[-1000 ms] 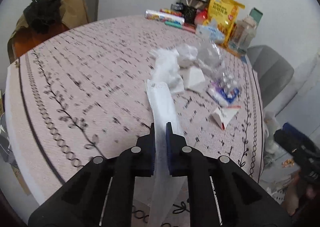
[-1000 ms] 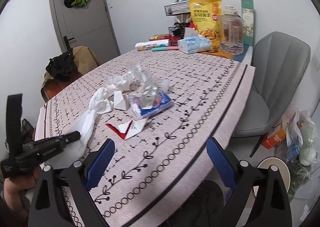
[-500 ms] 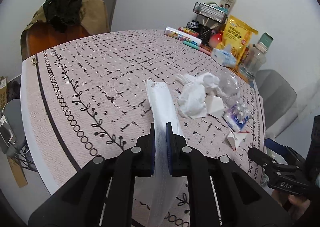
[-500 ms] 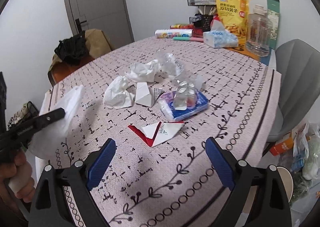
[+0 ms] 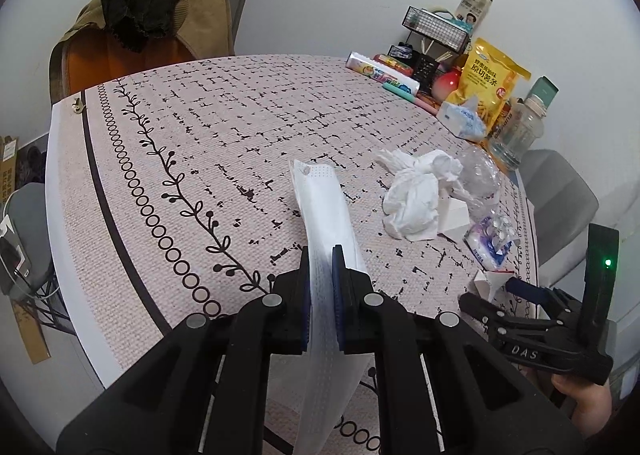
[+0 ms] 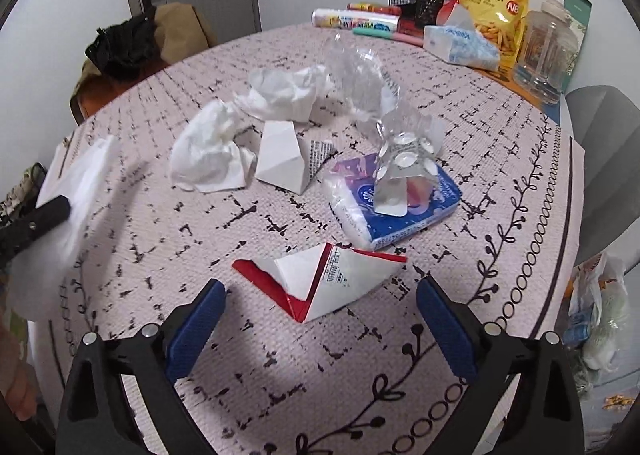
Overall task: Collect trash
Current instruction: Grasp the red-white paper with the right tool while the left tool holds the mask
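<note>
Left-wrist view first: your left gripper (image 5: 320,255) is clamped on a white perforated bag (image 5: 322,207) above the table (image 5: 160,159) near its front edge. Right-wrist view: your right gripper (image 6: 320,307) stands wide open, empty, over a folded red-and-white wrapper (image 6: 320,281) near the table's front edge; crumpled tissues (image 6: 208,153) lie mid-table beyond it.

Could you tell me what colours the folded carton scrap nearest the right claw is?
Red and white folded carton scrap; clearest in the right wrist view.
</note>
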Available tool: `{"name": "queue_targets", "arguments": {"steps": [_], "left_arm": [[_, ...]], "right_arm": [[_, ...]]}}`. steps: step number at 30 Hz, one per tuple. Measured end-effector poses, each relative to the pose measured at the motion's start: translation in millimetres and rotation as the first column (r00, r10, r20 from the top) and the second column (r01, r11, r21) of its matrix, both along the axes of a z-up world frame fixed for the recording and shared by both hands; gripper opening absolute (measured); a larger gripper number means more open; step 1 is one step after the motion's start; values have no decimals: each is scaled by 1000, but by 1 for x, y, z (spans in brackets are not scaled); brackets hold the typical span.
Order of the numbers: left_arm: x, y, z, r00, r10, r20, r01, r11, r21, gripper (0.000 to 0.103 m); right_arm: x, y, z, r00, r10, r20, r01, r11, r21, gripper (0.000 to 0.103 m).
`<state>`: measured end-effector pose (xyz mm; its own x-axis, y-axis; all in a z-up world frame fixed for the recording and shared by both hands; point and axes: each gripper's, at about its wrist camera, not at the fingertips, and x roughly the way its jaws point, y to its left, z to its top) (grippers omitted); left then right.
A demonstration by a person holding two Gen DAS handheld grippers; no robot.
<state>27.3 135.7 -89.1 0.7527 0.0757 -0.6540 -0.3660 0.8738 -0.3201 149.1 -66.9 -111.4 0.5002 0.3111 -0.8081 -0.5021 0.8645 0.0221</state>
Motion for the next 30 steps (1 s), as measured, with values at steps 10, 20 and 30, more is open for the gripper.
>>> {"name": "queue_targets", "arguments": {"steps": [10,20,30], "left_arm": [[4,-4,0,1000,-11,1,11,1000,-1,10],[9,-21,5,999,-43,3,43,999,17,10],[18,-47,16,996,-92,13,92,995,45,10]], "right_arm": [[12,2,6,1000,-2,28,1,999,32,51],[-17,-11,19,997,61,53,-66,992,108,27],[-47,-33,43,989,98,110,-116,979,169,27]]}}
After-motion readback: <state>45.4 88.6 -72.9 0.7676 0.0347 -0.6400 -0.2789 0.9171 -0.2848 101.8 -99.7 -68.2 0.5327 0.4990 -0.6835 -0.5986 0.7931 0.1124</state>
